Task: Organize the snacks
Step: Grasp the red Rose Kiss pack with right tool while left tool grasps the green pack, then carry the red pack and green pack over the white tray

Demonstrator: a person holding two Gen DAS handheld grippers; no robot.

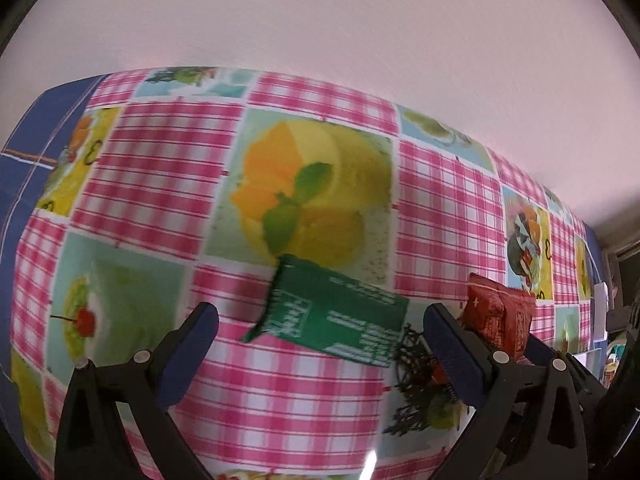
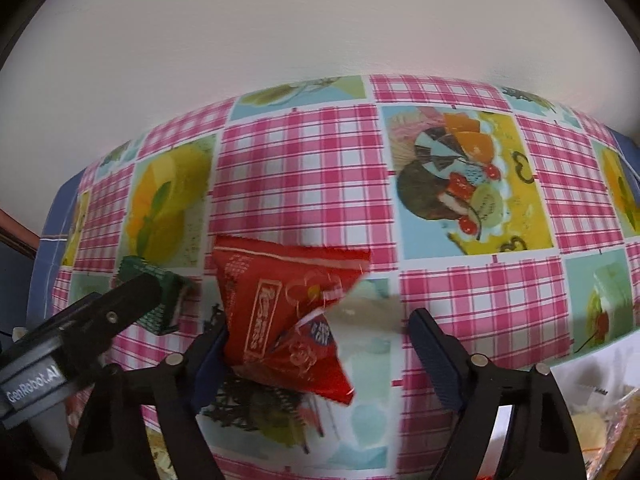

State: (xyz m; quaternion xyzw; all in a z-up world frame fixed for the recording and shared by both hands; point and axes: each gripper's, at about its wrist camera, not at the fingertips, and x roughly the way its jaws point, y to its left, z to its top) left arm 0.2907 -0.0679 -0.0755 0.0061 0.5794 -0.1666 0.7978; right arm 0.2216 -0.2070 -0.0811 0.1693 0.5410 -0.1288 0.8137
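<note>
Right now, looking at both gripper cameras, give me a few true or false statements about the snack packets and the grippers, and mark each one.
1. The green packet lies on the checkered tablecloth between the open fingers of the left gripper. True.
2. The red packet is lying flat and smooth on the cloth. False: it is crumpled and puffed up, leaning against the left finger of the right gripper.
3. The right gripper is clamped shut on the red packet. False: its jaws stand wide apart.
4. In the left wrist view, the red packet sits to the right of the green one. True.
5. The tablecloth is plain blue. False: it has pink checks and fruit pictures.
</note>
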